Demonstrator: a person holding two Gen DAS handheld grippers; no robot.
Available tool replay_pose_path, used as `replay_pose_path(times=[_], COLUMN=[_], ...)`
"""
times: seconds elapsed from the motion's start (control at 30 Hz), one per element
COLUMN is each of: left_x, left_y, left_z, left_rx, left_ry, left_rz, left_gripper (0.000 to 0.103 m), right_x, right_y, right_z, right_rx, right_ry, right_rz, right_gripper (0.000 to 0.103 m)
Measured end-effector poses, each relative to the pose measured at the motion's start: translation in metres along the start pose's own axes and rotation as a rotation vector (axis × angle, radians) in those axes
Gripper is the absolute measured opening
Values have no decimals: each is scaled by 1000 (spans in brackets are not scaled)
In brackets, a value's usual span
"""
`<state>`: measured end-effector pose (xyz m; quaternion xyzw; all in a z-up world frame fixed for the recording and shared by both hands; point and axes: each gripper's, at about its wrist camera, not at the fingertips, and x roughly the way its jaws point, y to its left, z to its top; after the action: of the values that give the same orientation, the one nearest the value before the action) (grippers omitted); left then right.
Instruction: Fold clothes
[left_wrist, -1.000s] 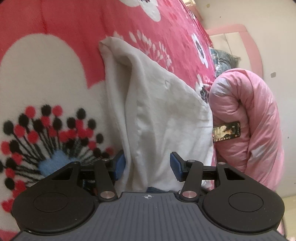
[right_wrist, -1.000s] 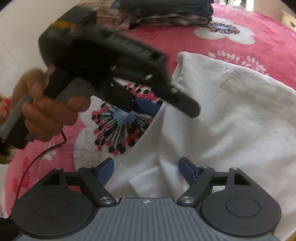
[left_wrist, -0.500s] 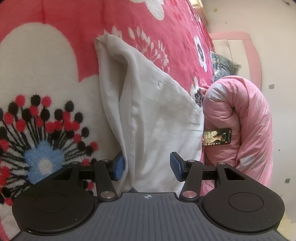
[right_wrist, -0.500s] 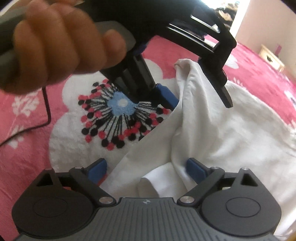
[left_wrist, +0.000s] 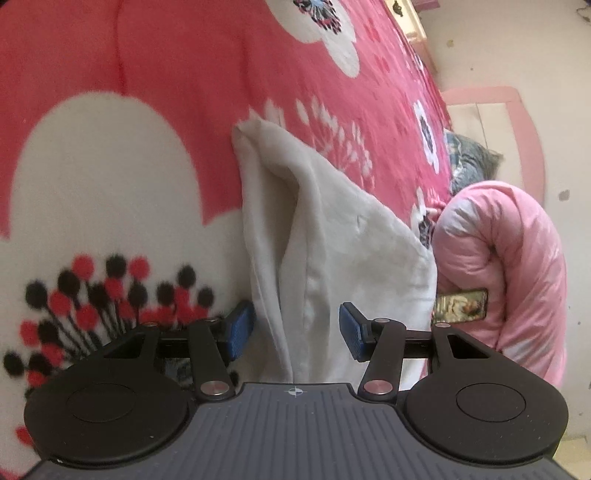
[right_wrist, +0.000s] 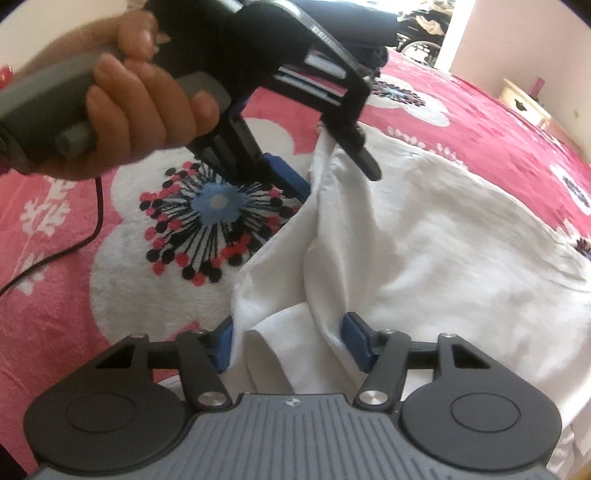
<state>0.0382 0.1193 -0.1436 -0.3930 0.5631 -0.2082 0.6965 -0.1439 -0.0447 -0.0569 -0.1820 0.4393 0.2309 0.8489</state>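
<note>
A white garment (right_wrist: 424, 236) lies spread on a red flowered blanket (left_wrist: 166, 74), its near edge bunched into a raised fold. My left gripper (left_wrist: 295, 330) is open and straddles that ridge of white cloth (left_wrist: 314, 258), blue pads on either side. In the right wrist view a hand (right_wrist: 140, 110) holds the left gripper (right_wrist: 328, 173) over the garment's far corner. My right gripper (right_wrist: 289, 347) is open, with a folded flap of the garment between its pads.
A rolled pink quilt (left_wrist: 517, 266) with a phone (left_wrist: 461, 306) leaning on it lies past the garment, near a pink headboard (left_wrist: 517, 99). Folded dark clothes (right_wrist: 369, 33) are stacked at the far end. A black cable (right_wrist: 74, 240) crosses the blanket.
My right gripper's fingers have drawn closer together around the flap. The left gripper has shifted along the garment's edge, and its fingers kept the same gap.
</note>
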Motion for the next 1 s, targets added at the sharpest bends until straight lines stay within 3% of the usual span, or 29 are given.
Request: replay_pose_path(times=[0.1,0.13,0.2,0.37,0.43,0.6,1.0], left_x=[2,2,3,4,3,4,36], left_y=[-2,-5,-10,-24,-29,-50,-139], left_z=[3,3,3,1,0,-4,-18], left_rx=[13,28,57,130,149,204,399], left_ry=[-29,-44,-75,-148,-172,-200,-225], left_rz=[6,16,37,87,100,117,106], left_gripper=[50,49,47,28,19,10,9], right_x=[1,1,2,1,-4,-20,-57], right_y=[-6,-10,-18,-34,-39,-57,-142], right_z=[1,2,0,-2,-4,-5,-21], right_rx=[41,60,97,149,162,201,372], right_ry=[-2,-1,0,-19,-38,-88,-181], right_rz=[5,1,1,12,16,19,-54], right_gripper=[47,39,38,11,6,4,4])
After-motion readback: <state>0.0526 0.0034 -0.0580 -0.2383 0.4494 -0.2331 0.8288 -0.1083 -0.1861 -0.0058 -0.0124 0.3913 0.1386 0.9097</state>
